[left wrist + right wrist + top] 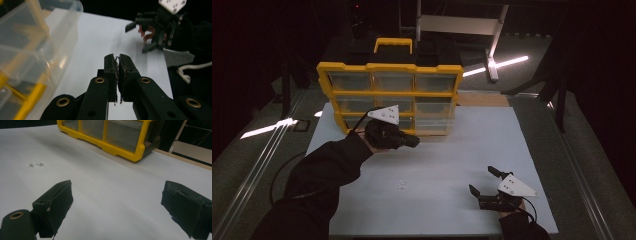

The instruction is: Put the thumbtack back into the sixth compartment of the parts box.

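A yellow organizer (389,93) with clear drawers stands tilted up at the back of the white table; its clear drawers (30,45) fill the left of the left gripper view, and its lower row (110,135) is also in the right gripper view. My left gripper (414,141) hovers just in front of its bottom row. Its jaws are pressed together (118,60), and I cannot make out anything between them. Two tiny clear pins (35,164) lie on the table (402,186). My right gripper (482,180) rests low at the front right, open with nothing between its pads (117,195).
The white tabletop (452,150) stretches between the organizer and the front edge. A wooden strip (185,160) borders it behind the organizer's right end. The right gripper (137,38) shows far off in the left gripper view, with a white cable (192,68) beside it.
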A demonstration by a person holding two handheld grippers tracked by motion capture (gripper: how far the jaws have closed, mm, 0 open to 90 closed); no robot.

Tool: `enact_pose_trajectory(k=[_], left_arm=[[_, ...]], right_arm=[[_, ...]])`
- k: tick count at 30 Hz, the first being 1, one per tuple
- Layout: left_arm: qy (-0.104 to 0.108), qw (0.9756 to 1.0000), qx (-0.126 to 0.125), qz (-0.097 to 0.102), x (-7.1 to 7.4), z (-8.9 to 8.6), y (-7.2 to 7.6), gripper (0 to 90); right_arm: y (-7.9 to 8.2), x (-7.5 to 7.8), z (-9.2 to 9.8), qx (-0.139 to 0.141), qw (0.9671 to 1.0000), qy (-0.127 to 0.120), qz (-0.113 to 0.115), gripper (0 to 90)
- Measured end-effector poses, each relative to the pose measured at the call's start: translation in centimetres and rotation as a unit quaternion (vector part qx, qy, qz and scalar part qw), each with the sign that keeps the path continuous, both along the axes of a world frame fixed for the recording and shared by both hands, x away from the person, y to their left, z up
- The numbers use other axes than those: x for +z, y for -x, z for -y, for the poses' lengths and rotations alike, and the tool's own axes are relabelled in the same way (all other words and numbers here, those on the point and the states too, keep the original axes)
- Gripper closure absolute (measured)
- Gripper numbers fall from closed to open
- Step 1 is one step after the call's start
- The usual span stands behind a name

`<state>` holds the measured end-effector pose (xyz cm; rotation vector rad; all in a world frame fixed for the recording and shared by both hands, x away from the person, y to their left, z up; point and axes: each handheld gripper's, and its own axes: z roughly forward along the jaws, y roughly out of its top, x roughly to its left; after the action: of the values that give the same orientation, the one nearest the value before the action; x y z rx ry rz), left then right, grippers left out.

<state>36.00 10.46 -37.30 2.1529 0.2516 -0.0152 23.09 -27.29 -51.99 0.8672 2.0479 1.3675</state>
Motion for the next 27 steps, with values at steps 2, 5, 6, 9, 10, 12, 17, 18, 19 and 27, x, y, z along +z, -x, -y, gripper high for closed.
enact_pose_trajectory(k=[2,5,6,9,10,12,17,18,19,27], left_arm=[[0.009,0.9999,0.002,0.004,0.7,0.4,-0.5,86.1],[0.012,0.9999,0.003,0.01,1.4,0.9,-1.0,86.1],[0.012,0.9999,0.003,0.01,1.4,0.9,-1.0,86.2],[0.019,0.9997,0.003,0.017,2.0,1.3,-1.5,86.1],[0.023,0.9996,0.003,0.018,2.2,1.4,-1.6,86.1],[0.033,0.9992,0.008,0.018,2.6,1.8,-2.2,86.1],[0.036,0.9989,0.022,0.02,3.0,2.3,-3.2,86.1],[0.036,0.9989,0.022,0.02,3.0,2.3,-3.2,86.1],[0.039,0.9986,0.028,0.021,3.2,2.3,-3.5,86.1],[0.041,0.9974,0.055,0.023,3.5,2.3,-4.8,86.1]], right_arm=[[0.0,0.0,0.0,-0.001,1.0,0.001,0.001,9.9],[0.1,0.1,0.0,0.0,1.0,0.0,0.003,9.9],[0.1,0.1,0.0,0.0,1.0,0.0,0.004,9.9],[0.0,0.1,0.1,-0.001,1.0,-0.001,0.003,9.9],[0.0,0.1,0.1,-0.002,1.0,-0.001,0.004,9.9],[0.0,0.1,0.1,-0.001,1.0,-0.002,0.004,9.9],[0.1,0.1,0.1,-0.001,1.0,-0.002,0.004,9.9],[0.1,0.1,0.1,-0.001,1.0,-0.002,0.004,9.9],[0.1,0.1,0.1,-0.001,1.0,-0.002,0.004,9.9],[0.0,0.0,0.1,-0.001,1.0,-0.002,0.004,9.9]])
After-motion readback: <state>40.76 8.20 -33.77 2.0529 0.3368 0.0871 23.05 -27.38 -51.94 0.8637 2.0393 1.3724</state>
